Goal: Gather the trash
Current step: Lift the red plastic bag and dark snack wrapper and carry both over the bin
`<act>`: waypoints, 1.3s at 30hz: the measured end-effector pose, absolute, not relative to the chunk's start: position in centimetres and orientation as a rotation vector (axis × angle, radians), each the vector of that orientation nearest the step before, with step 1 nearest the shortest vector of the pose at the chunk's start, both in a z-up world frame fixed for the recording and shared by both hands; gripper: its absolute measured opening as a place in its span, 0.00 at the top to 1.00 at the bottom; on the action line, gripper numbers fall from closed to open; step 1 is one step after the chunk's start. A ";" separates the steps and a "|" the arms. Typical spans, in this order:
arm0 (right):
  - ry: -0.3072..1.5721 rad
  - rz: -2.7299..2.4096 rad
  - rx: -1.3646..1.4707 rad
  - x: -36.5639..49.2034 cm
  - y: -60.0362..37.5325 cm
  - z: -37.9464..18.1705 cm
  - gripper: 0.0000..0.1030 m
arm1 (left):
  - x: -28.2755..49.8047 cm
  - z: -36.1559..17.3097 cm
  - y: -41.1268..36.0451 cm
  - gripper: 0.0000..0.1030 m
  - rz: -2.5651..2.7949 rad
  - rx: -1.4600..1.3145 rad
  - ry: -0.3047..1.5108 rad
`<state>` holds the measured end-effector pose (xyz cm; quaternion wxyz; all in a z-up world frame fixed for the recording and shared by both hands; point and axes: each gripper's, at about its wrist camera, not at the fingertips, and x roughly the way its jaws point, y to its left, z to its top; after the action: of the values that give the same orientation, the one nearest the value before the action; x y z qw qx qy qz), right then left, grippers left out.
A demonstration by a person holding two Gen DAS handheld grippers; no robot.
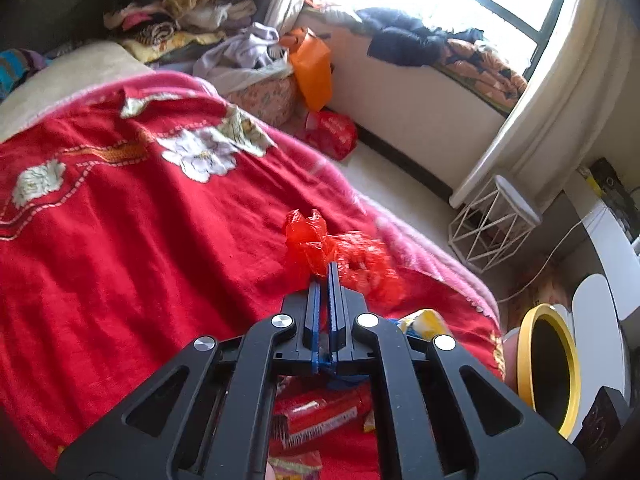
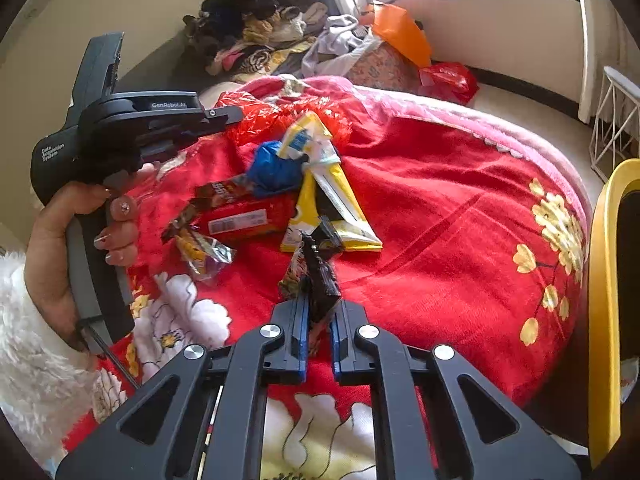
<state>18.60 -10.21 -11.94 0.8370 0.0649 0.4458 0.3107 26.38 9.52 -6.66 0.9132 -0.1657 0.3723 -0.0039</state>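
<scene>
On a bed under a red flowered blanket (image 2: 440, 216), our left tongs (image 1: 325, 276) are clenched on a crumpled red plastic bag (image 1: 340, 252) lifted just above the blanket. Our right tongs (image 2: 320, 312) grip a dark crumpled wrapper (image 2: 320, 276) that stands up between the pads. Beyond it lie a yellow packet (image 2: 340, 204), a blue wad (image 2: 272, 168) and a red pack (image 2: 244, 220); a yellow-rimmed bin (image 1: 548, 368) stands beside the bed.

Our right tool (image 2: 318, 312) pinches a dark wrapper (image 2: 320, 276) above the red blanket (image 2: 440, 220); other wrappers (image 2: 320, 184) lie beyond.
</scene>
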 end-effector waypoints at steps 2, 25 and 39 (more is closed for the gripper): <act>0.930 0.661 0.140 18.4 -10.3 -11.4 0.93 | 25.7 -5.9 9.7 0.99 -0.002 -0.352 0.737; 0.740 0.632 0.221 16.8 -15.5 -5.4 0.93 | 20.5 0.9 7.1 0.99 -0.114 -0.362 0.575; 0.667 0.494 0.245 16.6 -19.9 -3.3 0.93 | 19.7 2.0 2.2 0.99 -0.225 -0.312 0.569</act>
<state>16.62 -19.88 -3.35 0.9079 0.1186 0.3230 0.2393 19.71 2.23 2.04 0.9417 -0.1528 0.2787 -0.1105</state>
